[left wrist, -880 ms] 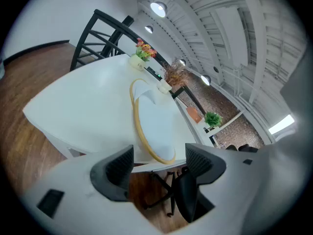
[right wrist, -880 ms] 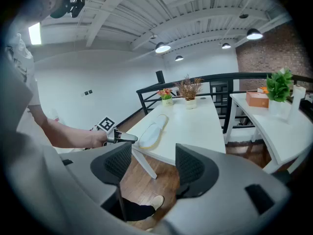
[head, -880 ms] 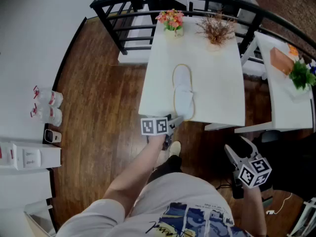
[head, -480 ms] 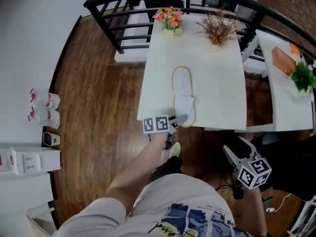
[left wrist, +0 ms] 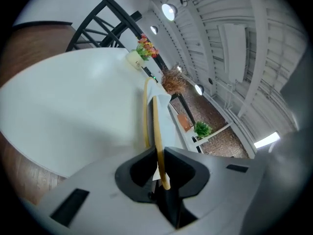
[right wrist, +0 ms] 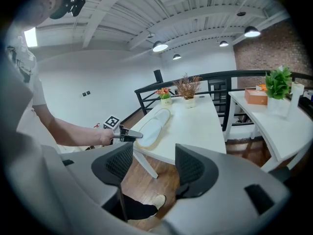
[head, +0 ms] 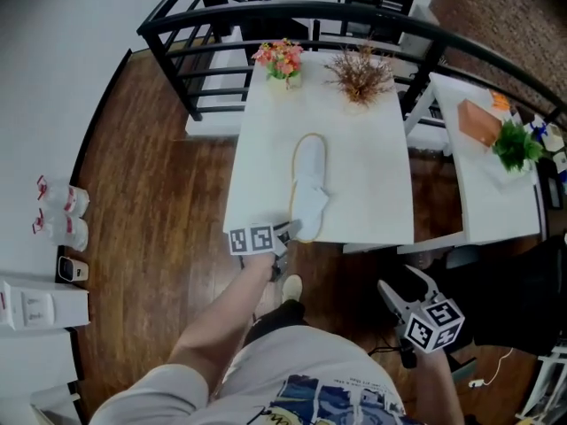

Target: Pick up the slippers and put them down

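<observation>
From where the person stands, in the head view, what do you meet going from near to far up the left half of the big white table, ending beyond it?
left tool (shut on the slipper's near rim) → slipper → pot of pink flowers → black railing

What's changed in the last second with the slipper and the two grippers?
The left gripper edged onto the slipper's near end, and its jaws now pinch its edge. The slipper remains on the table; the right gripper stays low, open and empty.
</observation>
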{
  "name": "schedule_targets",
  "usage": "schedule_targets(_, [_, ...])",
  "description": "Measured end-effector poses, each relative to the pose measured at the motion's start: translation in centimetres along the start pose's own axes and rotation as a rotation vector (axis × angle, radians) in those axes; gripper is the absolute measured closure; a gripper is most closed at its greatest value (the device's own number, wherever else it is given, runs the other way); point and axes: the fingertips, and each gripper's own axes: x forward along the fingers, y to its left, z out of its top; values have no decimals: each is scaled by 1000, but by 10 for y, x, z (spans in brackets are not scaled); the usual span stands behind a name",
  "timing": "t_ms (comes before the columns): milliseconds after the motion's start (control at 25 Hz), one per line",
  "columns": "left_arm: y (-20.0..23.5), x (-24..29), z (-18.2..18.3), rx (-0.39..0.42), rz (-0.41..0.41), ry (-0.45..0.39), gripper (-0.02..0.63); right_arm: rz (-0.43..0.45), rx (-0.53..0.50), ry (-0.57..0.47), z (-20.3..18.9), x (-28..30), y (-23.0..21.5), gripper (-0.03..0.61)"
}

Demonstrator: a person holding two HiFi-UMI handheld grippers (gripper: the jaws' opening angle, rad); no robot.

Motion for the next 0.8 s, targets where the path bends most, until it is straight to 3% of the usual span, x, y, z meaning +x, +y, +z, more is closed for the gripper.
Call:
schedule_targets(240, [-43,-52,-7,54,-37,-102,580,8,-28,-32,-17,-48,12,298])
schedule_targets(480, [-91,-128,-44,94,-55,-220,581,54,-63,-68,-53,-101,33,305])
schedule_targets(800, [-106,-264,-110,99,55,-348,581,173,-78,-43,-112,-142,81,312])
